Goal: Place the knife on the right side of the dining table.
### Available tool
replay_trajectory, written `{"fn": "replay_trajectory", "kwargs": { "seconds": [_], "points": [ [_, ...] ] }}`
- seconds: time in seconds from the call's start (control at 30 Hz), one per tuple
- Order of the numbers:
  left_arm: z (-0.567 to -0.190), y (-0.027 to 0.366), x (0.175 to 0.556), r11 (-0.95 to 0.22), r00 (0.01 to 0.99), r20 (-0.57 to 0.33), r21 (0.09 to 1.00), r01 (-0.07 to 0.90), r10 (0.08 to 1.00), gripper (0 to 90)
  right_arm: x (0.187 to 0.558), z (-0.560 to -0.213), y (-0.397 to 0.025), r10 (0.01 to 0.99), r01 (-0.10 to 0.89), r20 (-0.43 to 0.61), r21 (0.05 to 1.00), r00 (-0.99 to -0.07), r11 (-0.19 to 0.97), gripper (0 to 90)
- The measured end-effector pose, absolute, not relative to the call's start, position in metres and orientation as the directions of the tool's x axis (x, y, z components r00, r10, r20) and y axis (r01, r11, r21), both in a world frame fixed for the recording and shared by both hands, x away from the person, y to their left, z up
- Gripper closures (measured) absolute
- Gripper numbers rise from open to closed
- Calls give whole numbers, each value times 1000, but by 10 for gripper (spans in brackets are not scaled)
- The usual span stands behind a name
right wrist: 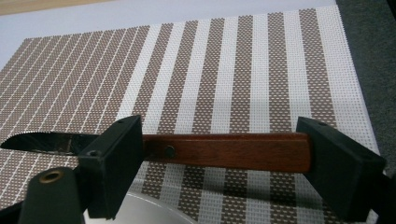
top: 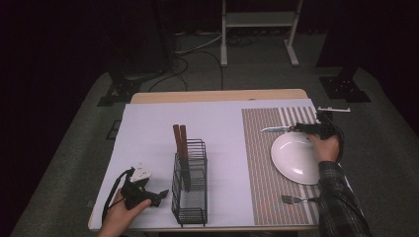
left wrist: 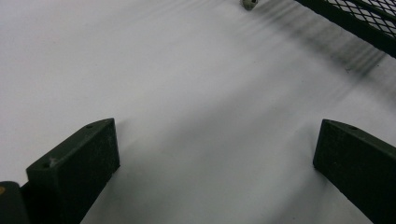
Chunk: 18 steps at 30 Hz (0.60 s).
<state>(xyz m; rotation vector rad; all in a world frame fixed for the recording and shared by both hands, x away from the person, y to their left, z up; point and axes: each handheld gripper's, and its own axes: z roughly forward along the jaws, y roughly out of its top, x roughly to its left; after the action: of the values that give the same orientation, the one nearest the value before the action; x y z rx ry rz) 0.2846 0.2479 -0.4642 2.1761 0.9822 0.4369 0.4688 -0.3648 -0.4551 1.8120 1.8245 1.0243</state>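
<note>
Wire rack [top: 190, 190]: black mesh, upright on the white table cover [top: 148, 128], near the front edge. Contents: two knives with wooden handles [top: 180, 140], standing blade-down side by side in the rear compartment (handles rise above the rim); the front compartment looks bare.

Placemat [top: 259, 163]: brown and white stripes, right half of the table. On it: a white plate [top: 296, 158], nothing on it; a fork [top: 296, 199] at the mat's near edge, tines pointing left.

Knife [right wrist: 224, 151]: wooden handle, serrated blade pointing left, lying across the mat just beyond the plate's far rim. In the right gripper view its handle runs lengthwise between the two jaws, one at the blade end, one at the butt.

Right gripper [top: 316, 129]: held by the right hand, jaws spread wide around the knife; whether the pads press it cannot be told.

Left gripper [top: 155, 196]: held low over the white cover just left of the rack, jaws apart, nothing between them.
</note>
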Motion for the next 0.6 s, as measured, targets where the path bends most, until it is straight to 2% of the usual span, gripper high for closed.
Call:
{"fn": "replay_trajectory", "kwargs": {
  "seconds": [0.6],
  "points": [
    [-464,248,285,-468,656,18,715,519,755,0,462,-447,-367,981,682,177,727,-81,-74,164]
  ]
}}
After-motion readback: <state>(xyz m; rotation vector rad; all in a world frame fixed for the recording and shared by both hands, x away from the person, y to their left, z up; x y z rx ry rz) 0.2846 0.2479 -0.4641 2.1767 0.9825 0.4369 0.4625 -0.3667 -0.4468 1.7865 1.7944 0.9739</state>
